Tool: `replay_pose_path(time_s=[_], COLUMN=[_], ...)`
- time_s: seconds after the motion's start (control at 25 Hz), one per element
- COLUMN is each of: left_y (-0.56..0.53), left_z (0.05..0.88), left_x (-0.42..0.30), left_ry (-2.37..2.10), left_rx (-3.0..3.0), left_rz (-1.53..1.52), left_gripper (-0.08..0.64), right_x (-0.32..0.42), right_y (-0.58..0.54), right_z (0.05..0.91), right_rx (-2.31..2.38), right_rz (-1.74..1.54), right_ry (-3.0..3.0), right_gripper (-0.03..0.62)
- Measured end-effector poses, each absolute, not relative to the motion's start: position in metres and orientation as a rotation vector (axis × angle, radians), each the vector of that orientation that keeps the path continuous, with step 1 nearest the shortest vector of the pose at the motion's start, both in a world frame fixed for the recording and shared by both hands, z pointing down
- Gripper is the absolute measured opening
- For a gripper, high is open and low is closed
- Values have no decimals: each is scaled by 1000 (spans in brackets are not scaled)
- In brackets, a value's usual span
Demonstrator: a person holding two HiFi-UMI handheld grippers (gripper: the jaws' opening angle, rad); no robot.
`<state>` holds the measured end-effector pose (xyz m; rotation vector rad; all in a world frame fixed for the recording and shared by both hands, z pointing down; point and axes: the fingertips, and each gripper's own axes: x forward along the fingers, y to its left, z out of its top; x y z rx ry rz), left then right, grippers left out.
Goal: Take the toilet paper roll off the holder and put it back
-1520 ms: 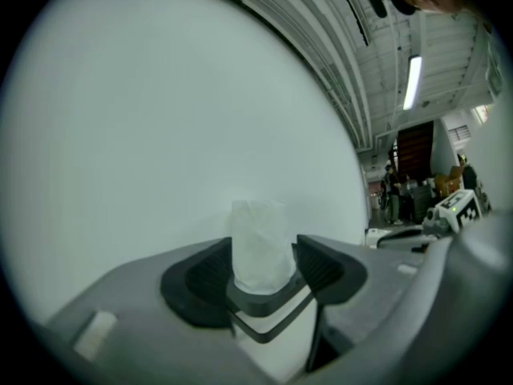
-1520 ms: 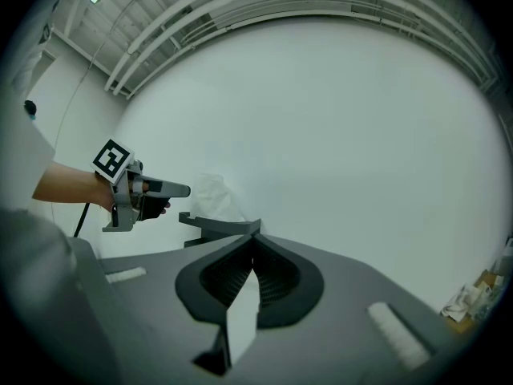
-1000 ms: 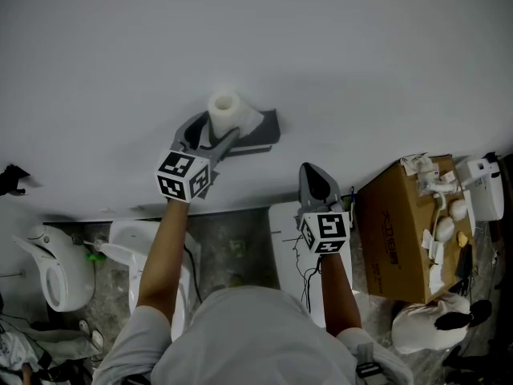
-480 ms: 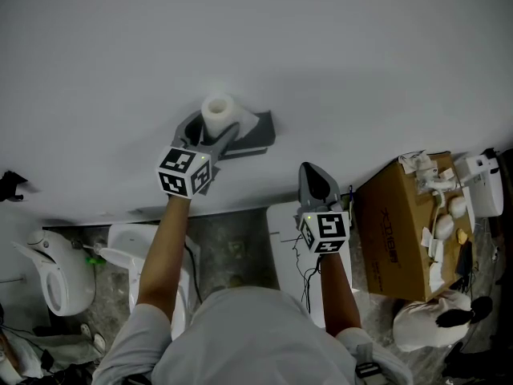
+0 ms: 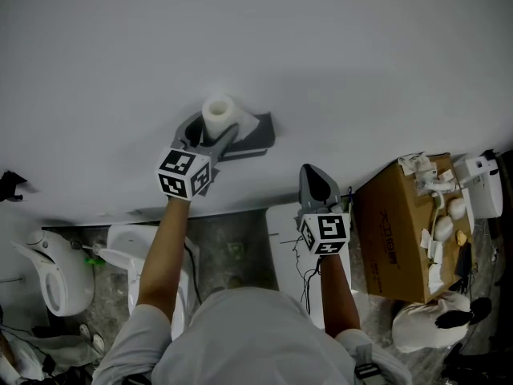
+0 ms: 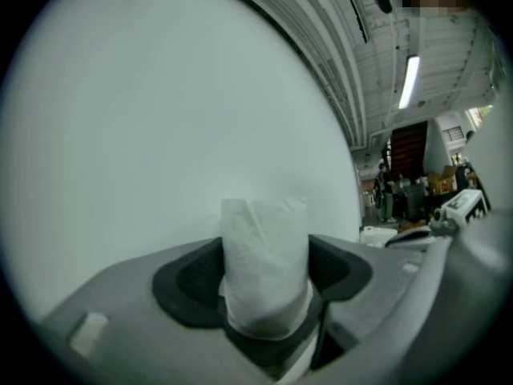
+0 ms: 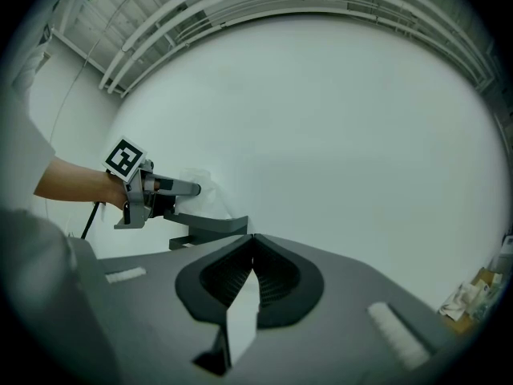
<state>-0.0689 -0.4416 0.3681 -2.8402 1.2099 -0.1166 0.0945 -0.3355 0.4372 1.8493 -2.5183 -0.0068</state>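
Grab step, I'd say. The left gripper (image 5: 207, 135) is around the roll (image 6: 264, 247), which sits on the holder (image 5: 255, 135) in the upper middle of the head view. Its jaws have just been closing, and the pads look snug on the roll's sides. Next move needs a firm pinch, then a clean pull clear of the holder. The wall (image 5: 321, 54) is tight behind, with open room toward the person. The right gripper (image 5: 317, 181), pressed together and empty, idles lower right, well apart.

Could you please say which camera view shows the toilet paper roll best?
The left gripper view: the toilet paper roll fills its centre, gripped by the left gripper, whose jaws have just been closing. The head view shows it small, from above, on the holder. The right gripper view shows only a distant sliver.
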Motion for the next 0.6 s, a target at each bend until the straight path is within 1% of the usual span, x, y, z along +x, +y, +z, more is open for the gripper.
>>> replay_pose_path(time_s=[0.6], left_y=[-427], left_z=[335], left_x=[-75], left_ry=[1165], left_rx=[-2800], left_rz=[-84], left_gripper=[304], right_x=[86], right_y=[-329], right_z=[435], right_rx=[1836], right_rz=[-2], right_ry=[-2542], right_gripper=[2])
